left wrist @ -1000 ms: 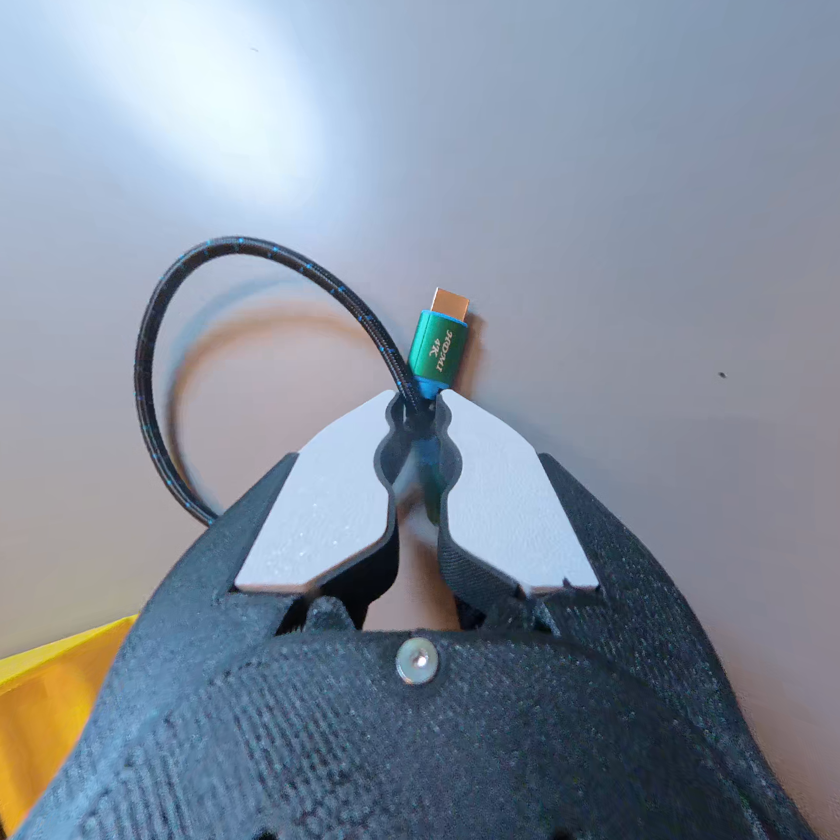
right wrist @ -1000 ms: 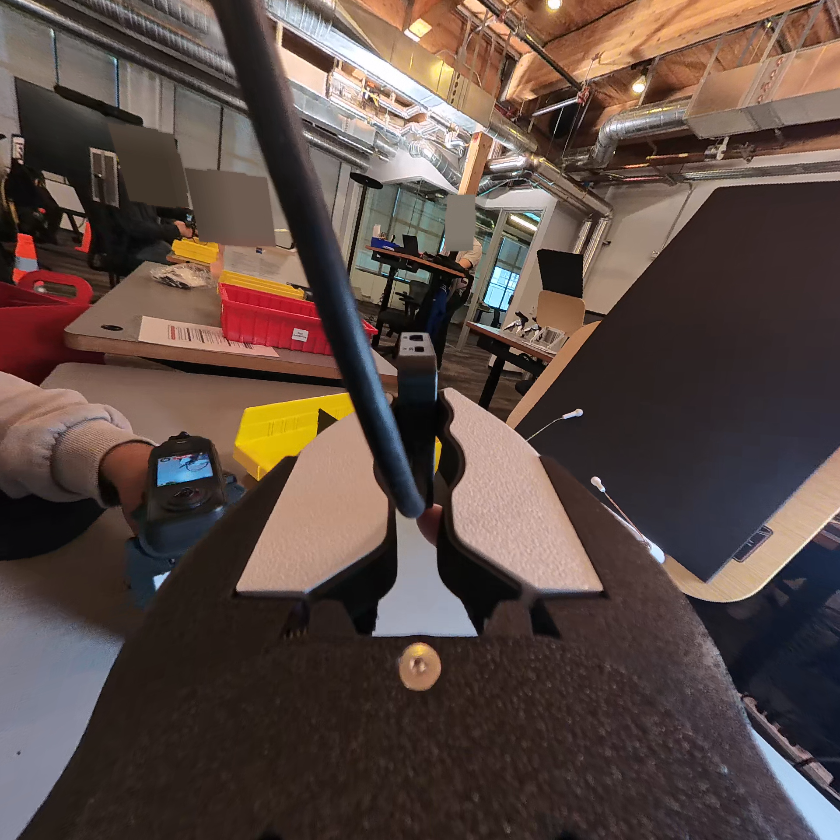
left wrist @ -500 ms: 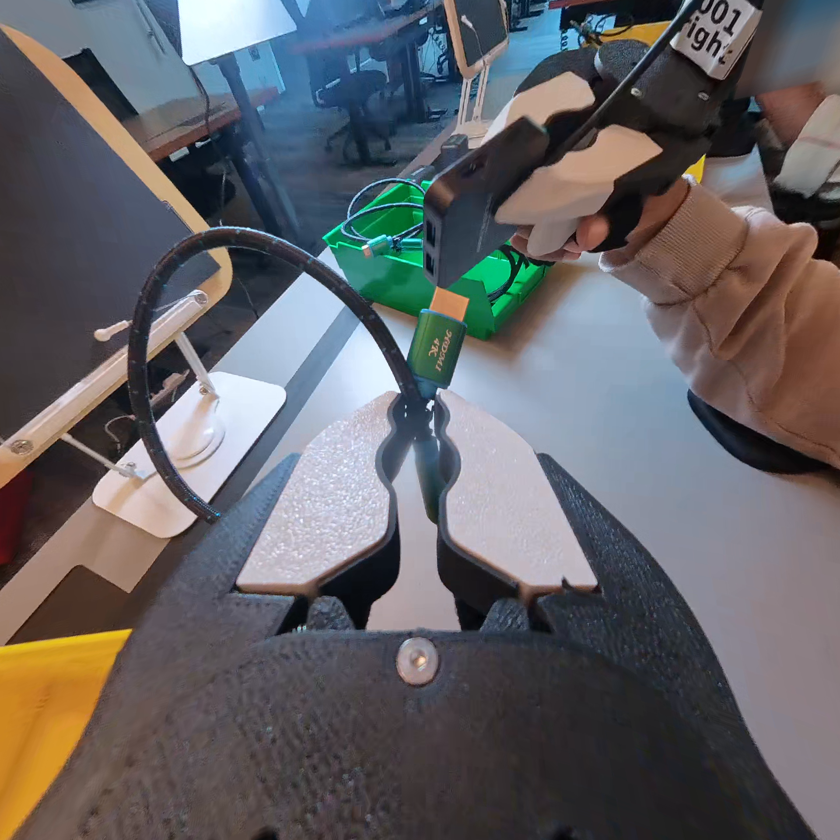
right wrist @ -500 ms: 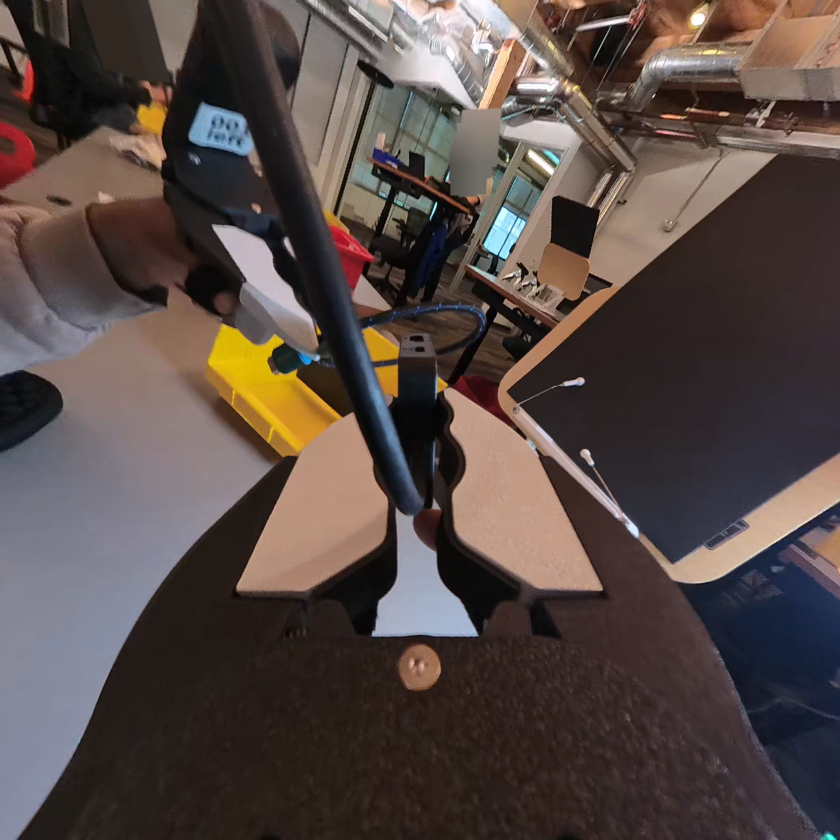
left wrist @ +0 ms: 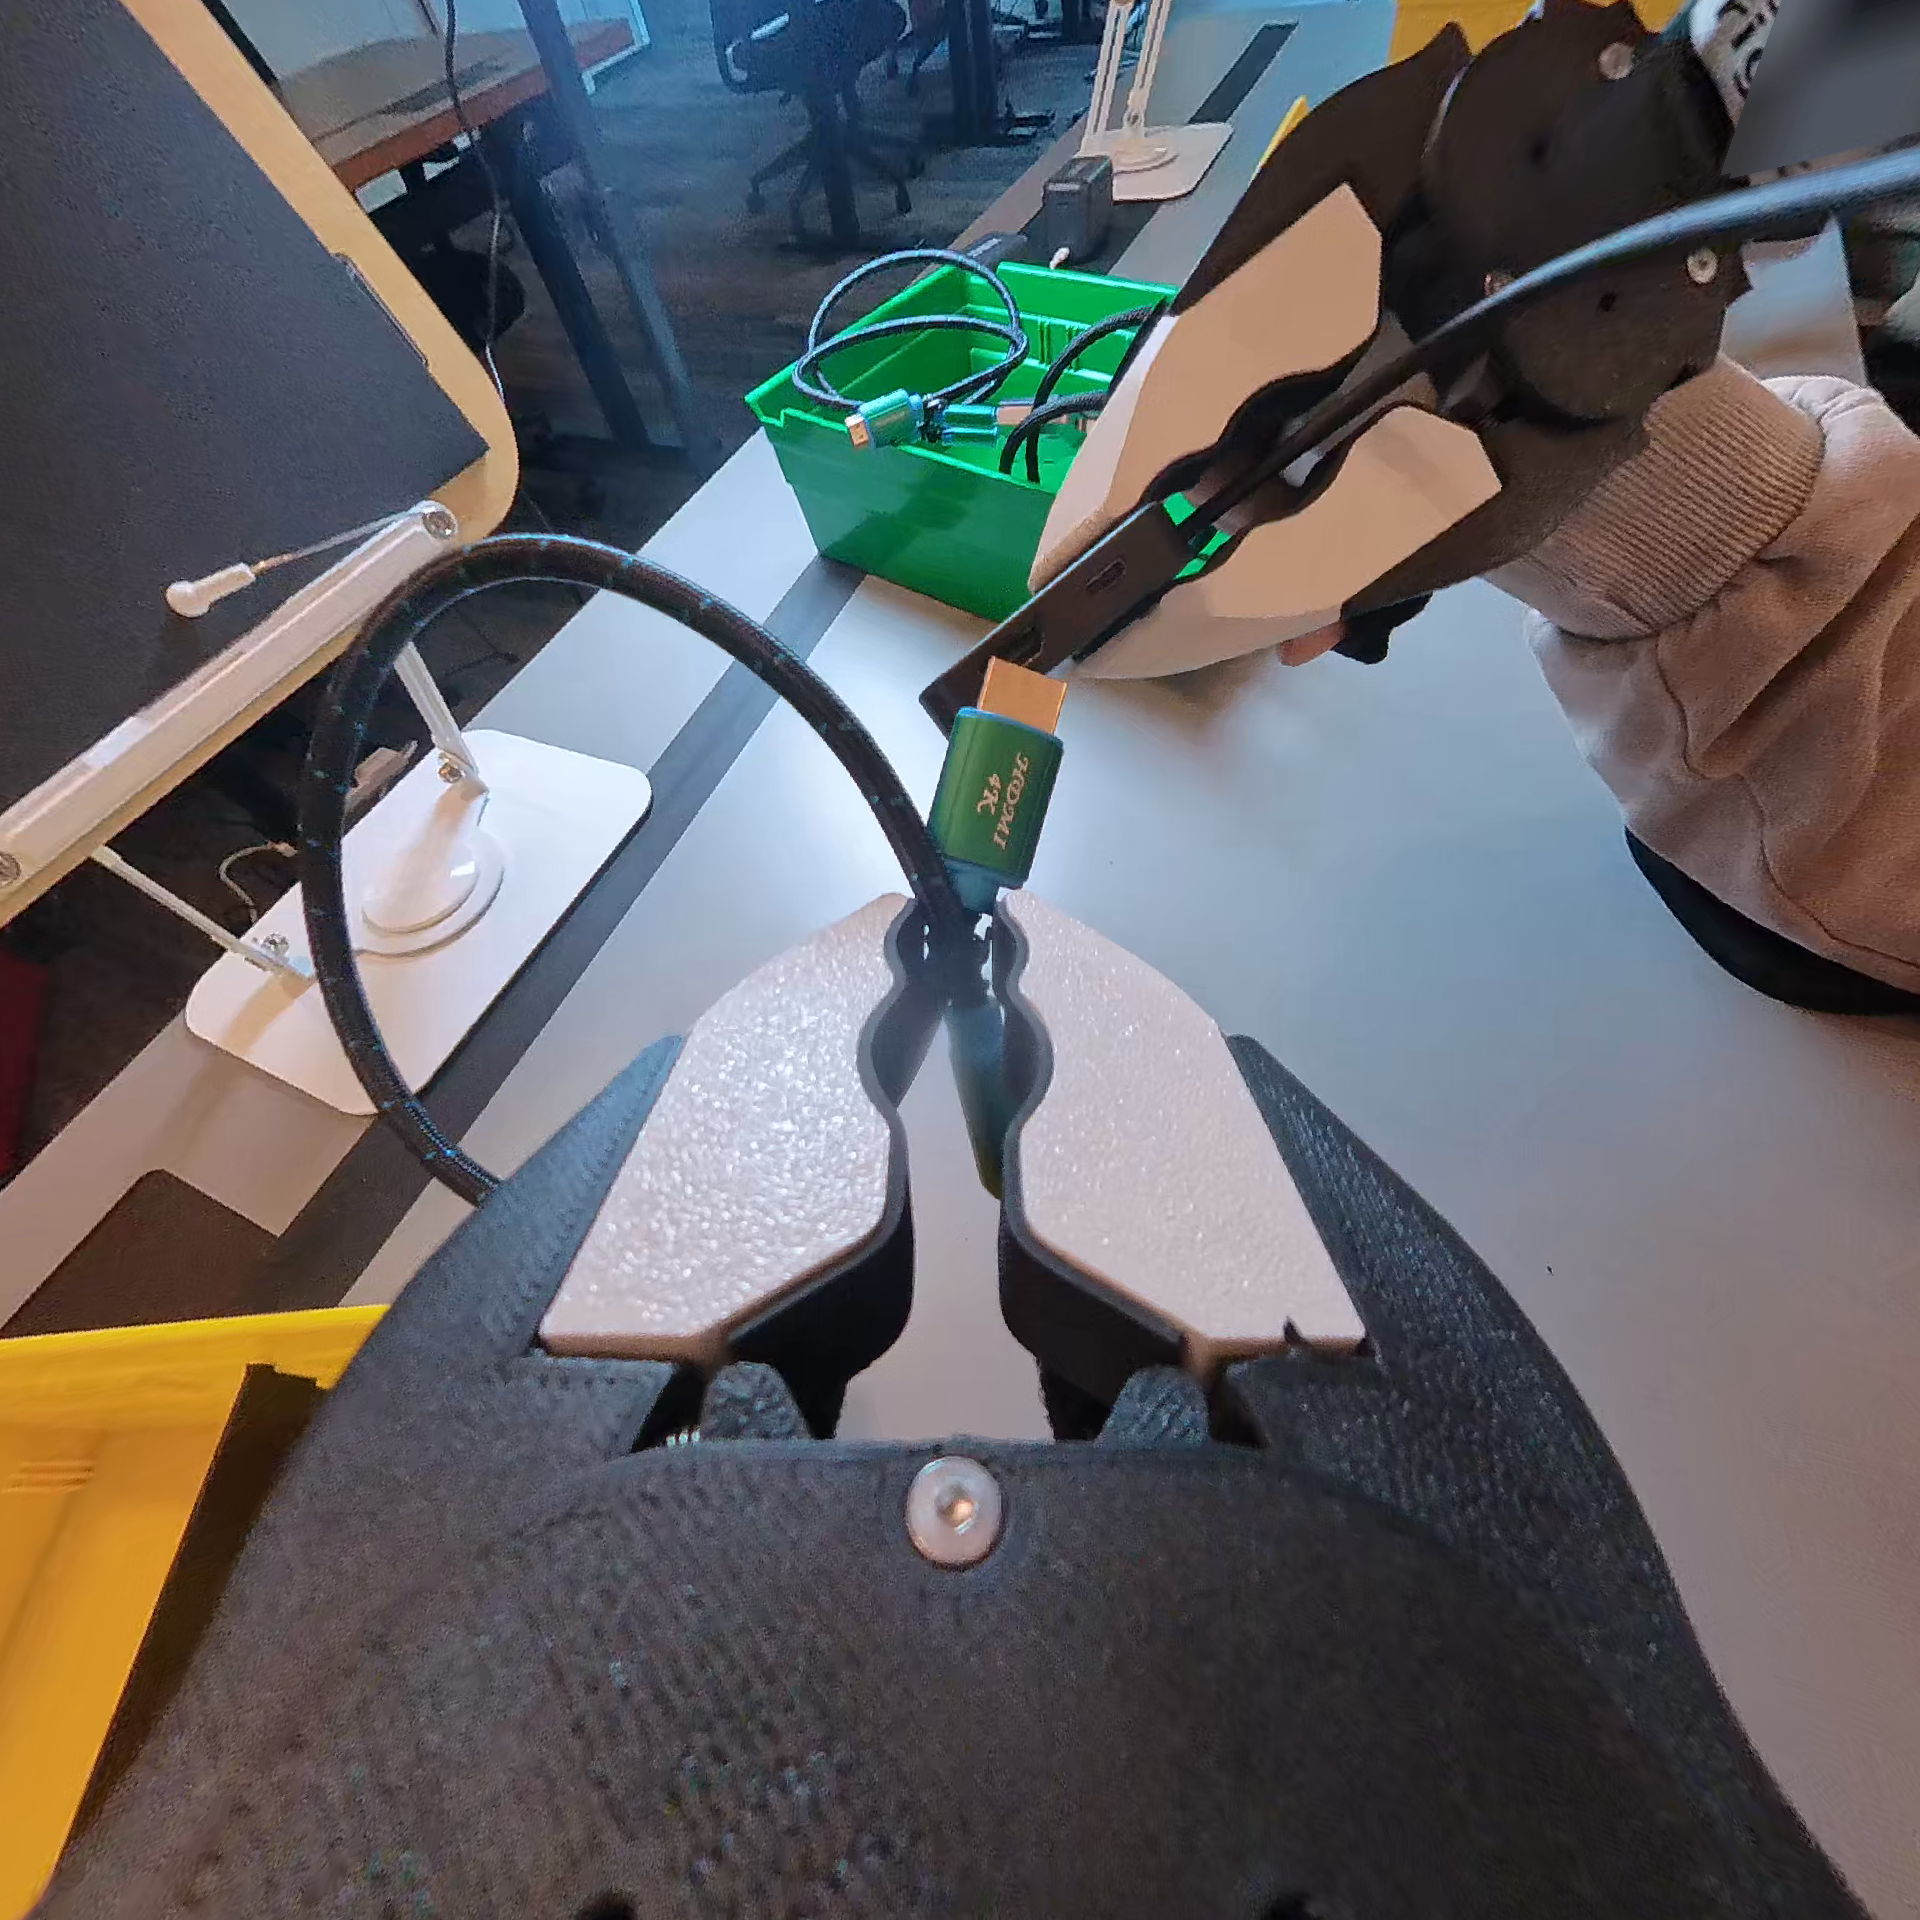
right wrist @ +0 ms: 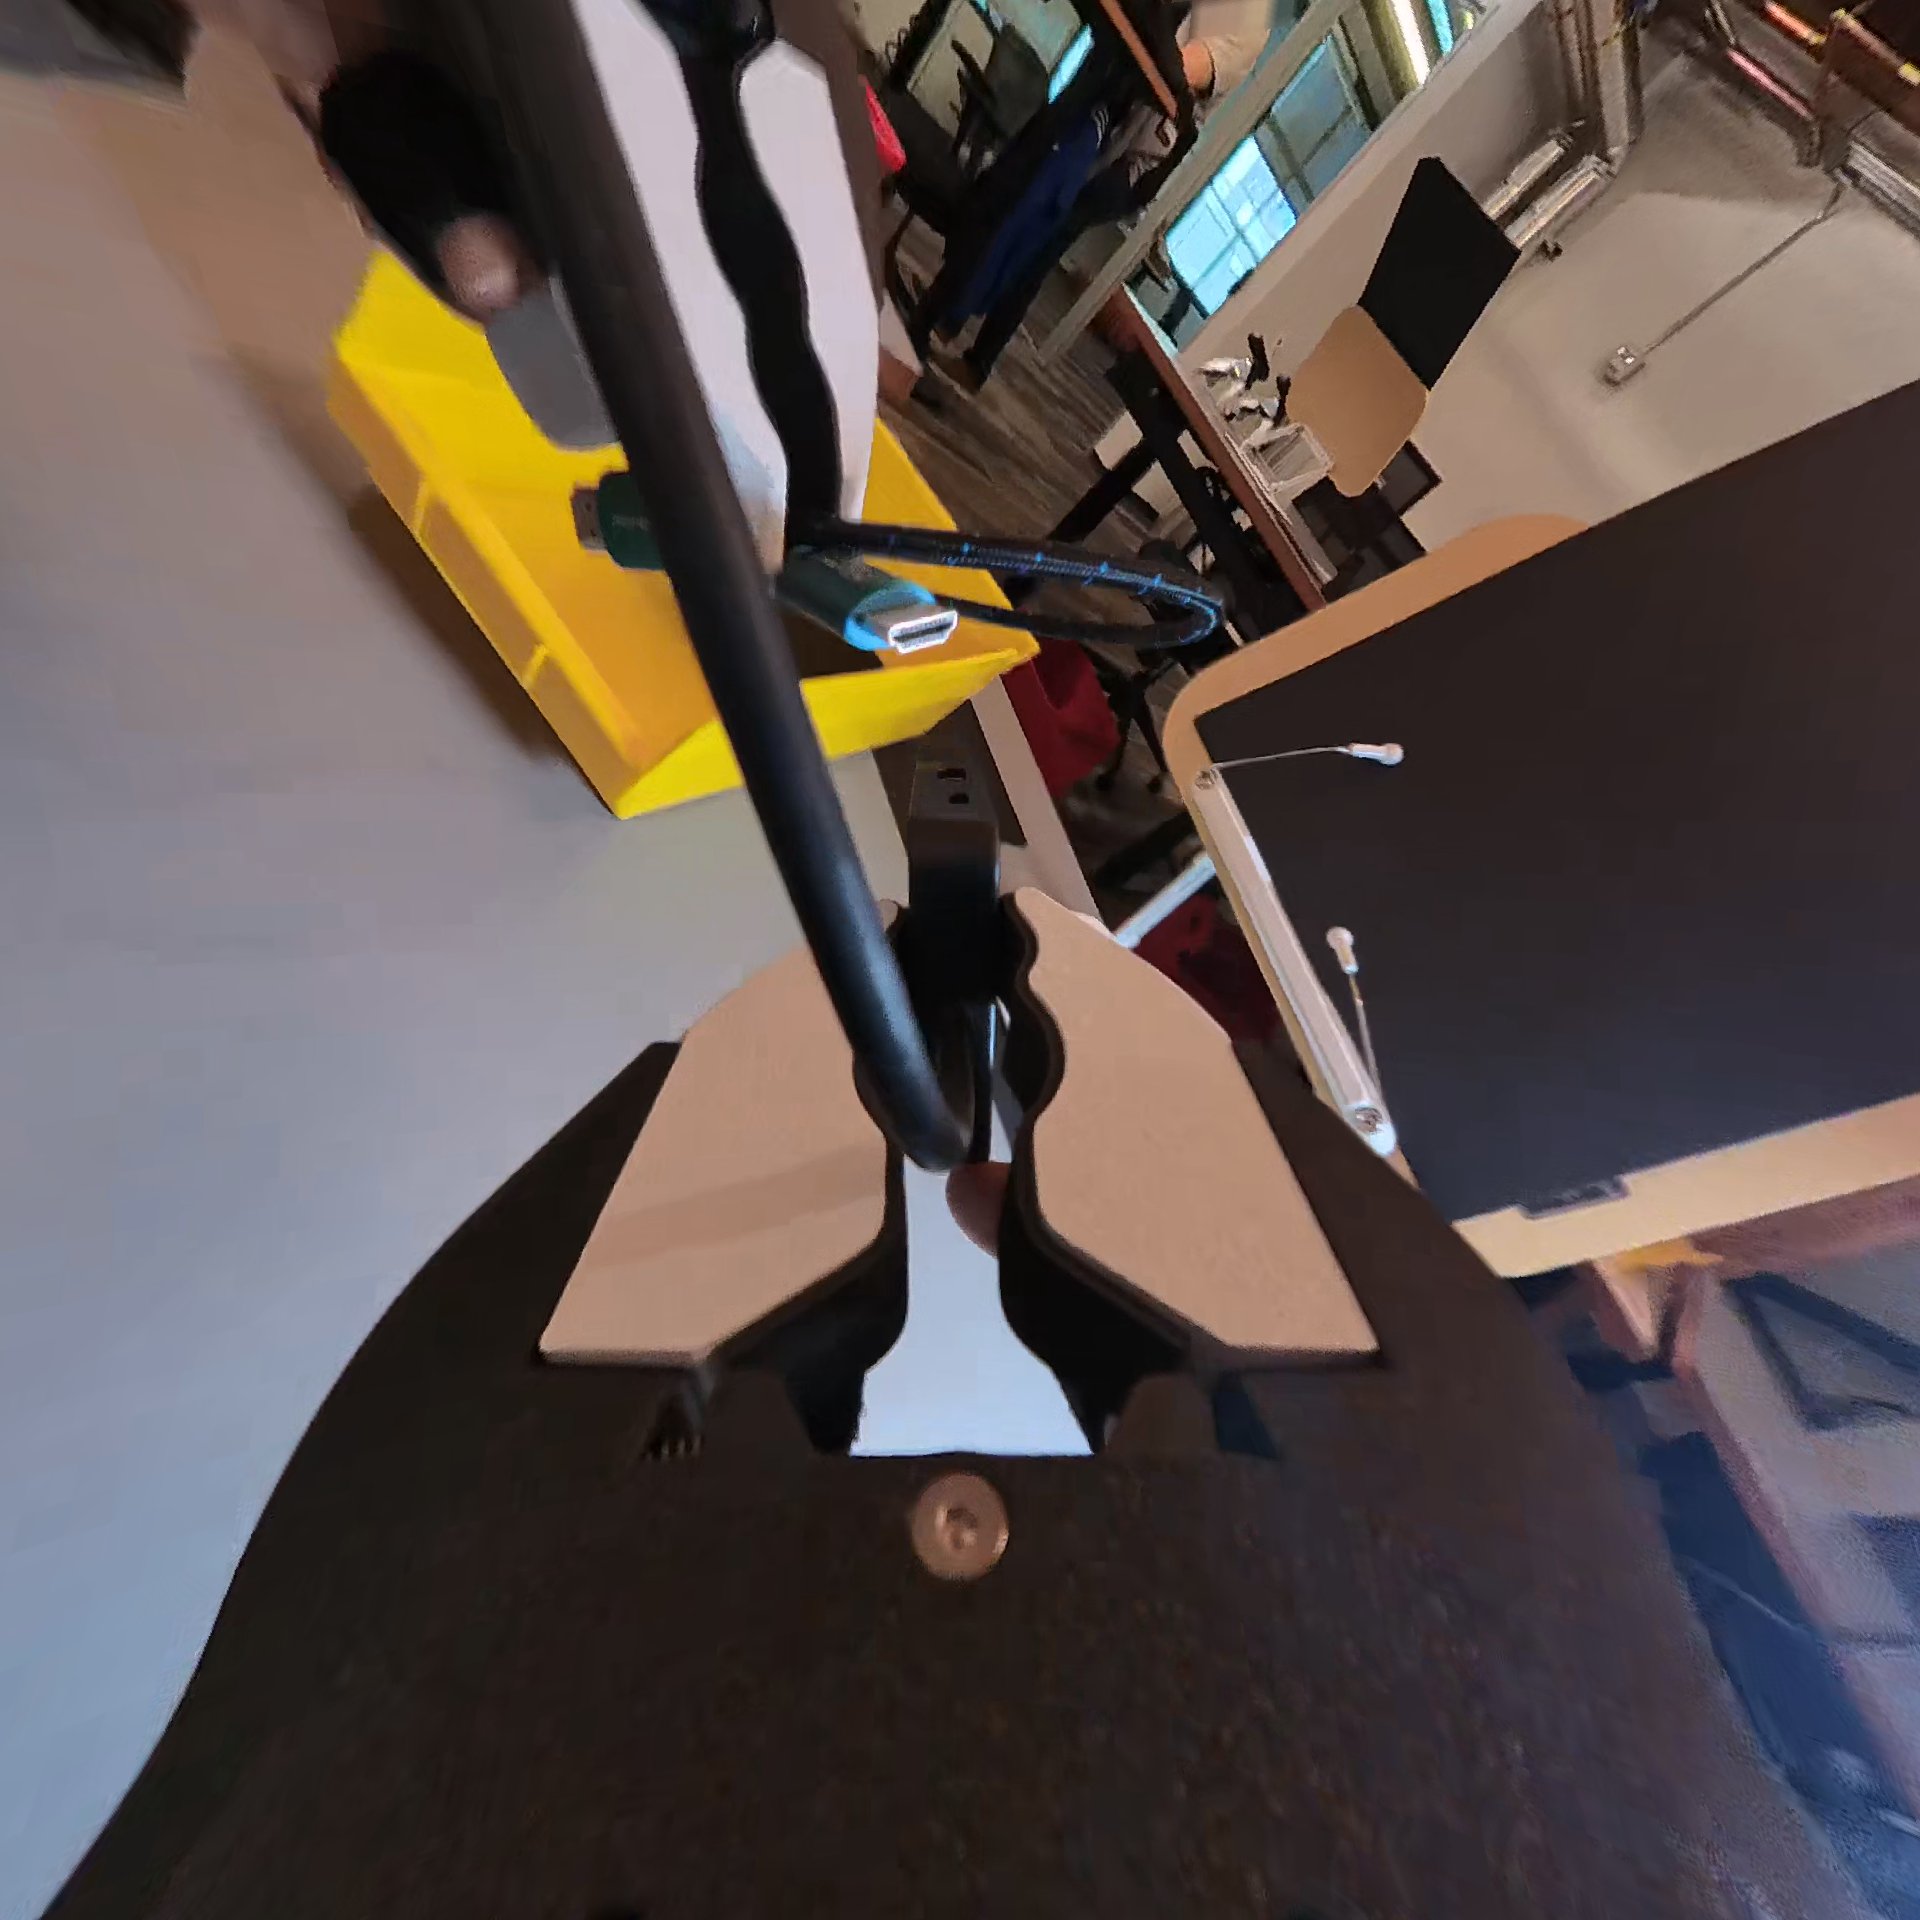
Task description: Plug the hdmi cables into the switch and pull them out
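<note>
HDMI plug [left wrist: 995, 800], green-shelled, pinched at its cable end by the left gripper [left wrist: 951, 935], sits just beside the switch [left wrist: 1049, 634] clamped in the right gripper [left wrist: 1226, 520]. Its metal tip looks tilted against the port; pushing now could jam or twist it.

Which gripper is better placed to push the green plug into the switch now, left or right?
Left. The left gripper is shut on the green HDMI plug, its metal tip right at the switch. The right gripper only holds the switch.

green HDMI plug [left wrist: 995, 798] | gold tip touching black switch [left wrist: 1049, 636] | unplugged
</note>
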`<state>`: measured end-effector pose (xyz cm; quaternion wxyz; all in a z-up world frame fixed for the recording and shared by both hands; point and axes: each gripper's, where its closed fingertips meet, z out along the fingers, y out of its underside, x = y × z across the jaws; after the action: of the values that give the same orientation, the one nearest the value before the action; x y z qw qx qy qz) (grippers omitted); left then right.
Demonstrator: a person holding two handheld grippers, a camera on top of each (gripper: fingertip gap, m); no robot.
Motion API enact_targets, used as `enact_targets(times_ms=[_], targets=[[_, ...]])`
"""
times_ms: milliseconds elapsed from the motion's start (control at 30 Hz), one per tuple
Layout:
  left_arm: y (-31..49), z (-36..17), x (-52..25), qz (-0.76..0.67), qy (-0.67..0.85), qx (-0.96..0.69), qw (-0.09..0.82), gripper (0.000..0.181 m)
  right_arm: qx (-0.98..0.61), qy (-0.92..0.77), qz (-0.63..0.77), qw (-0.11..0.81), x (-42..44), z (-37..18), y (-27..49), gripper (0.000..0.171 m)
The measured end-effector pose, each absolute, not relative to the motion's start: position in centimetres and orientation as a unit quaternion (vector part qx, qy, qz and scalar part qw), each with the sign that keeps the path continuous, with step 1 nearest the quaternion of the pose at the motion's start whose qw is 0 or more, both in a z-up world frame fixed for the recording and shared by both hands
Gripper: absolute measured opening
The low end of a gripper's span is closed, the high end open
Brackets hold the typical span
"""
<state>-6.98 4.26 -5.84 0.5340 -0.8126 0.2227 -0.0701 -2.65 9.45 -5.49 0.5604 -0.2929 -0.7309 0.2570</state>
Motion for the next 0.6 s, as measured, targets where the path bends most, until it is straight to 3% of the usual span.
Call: enact_targets(times_ms=[267,600], targets=[[4.9,-9.2,-9.2,-0.065,0.182,-0.853,0.485,0.012,-0.189,-0.72,0.008,0.668,-5.4,-7.8,11.3,0.014],[4.2,-12.8,-12.1,-0.033,0.14,-0.906,0.399,0.013,-0.103,-0.687,-0.077,0.715,-8.3,-10.6,8.7,0.014]])
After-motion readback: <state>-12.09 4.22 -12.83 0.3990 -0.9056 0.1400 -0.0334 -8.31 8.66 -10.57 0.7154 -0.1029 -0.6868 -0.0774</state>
